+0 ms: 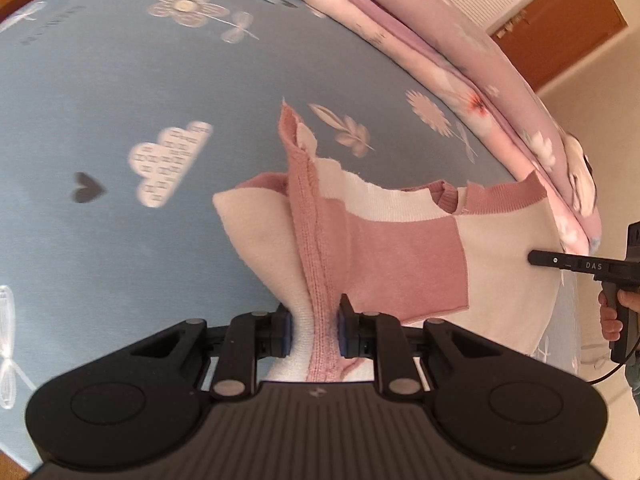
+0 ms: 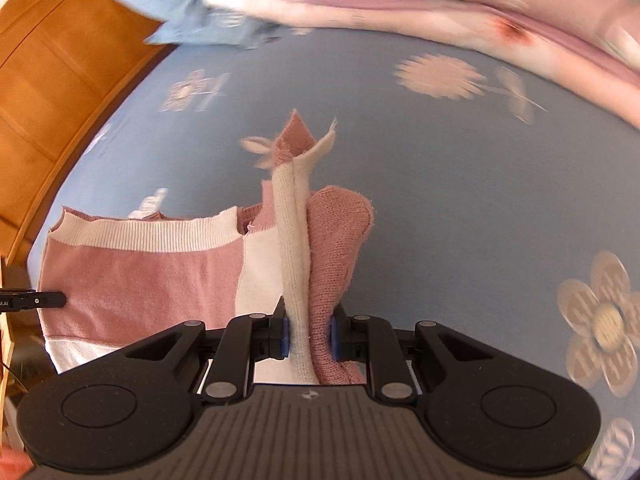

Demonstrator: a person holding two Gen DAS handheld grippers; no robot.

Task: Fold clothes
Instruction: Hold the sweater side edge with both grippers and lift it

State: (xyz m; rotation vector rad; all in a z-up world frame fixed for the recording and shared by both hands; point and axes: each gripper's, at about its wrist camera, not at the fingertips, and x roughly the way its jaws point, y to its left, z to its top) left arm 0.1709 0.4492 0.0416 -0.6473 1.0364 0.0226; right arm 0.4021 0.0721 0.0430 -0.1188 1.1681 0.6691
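A pink and cream knit sweater hangs stretched between my two grippers above a blue bed sheet. My left gripper is shut on a bunched pink and cream edge of it. My right gripper is shut on the other bunched edge of the sweater. The right gripper also shows at the right edge of the left wrist view. The left gripper's tip shows at the left edge of the right wrist view. The sweater's ribbed collar faces away from both cameras.
A folded pink floral quilt lies along the far side of the bed and shows in the right wrist view. A blue pillow lies by a wooden headboard. A wooden door stands beyond.
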